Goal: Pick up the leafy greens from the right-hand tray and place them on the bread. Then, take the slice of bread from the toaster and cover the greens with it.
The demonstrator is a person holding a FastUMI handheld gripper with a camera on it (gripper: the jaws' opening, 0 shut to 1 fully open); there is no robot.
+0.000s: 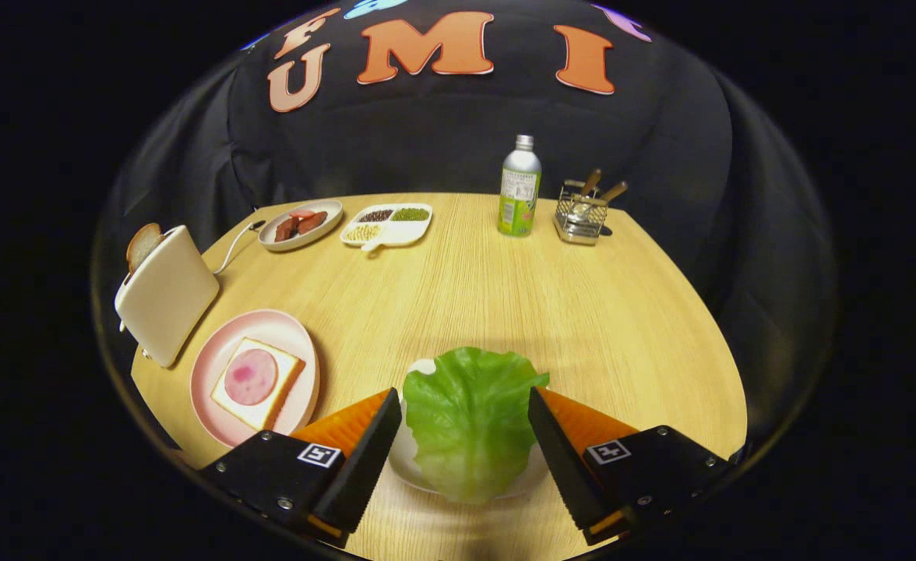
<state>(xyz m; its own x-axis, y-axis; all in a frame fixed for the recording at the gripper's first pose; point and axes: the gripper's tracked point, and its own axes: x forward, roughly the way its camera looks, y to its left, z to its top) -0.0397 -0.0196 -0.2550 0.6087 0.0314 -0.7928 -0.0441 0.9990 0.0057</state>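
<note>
A green lettuce leaf (470,421) lies on a white tray (405,456) directly between my fingers. My gripper (464,405) is open, one finger on each side of the leaf, neither visibly pressing it. To the left, a slice of bread (258,383) topped with a round pink ham slice sits on a pink plate (216,351). Behind the plate stands a cream toaster (166,294) with a slice of bread (142,245) sticking up from its slot.
At the back of the wooden table (505,296) are a plate of sausage pieces (301,224), a divided white dish of beans (386,224), a green bottle (519,188) and a wire utensil holder (583,212). The toaster's cord runs back toward the sausage plate.
</note>
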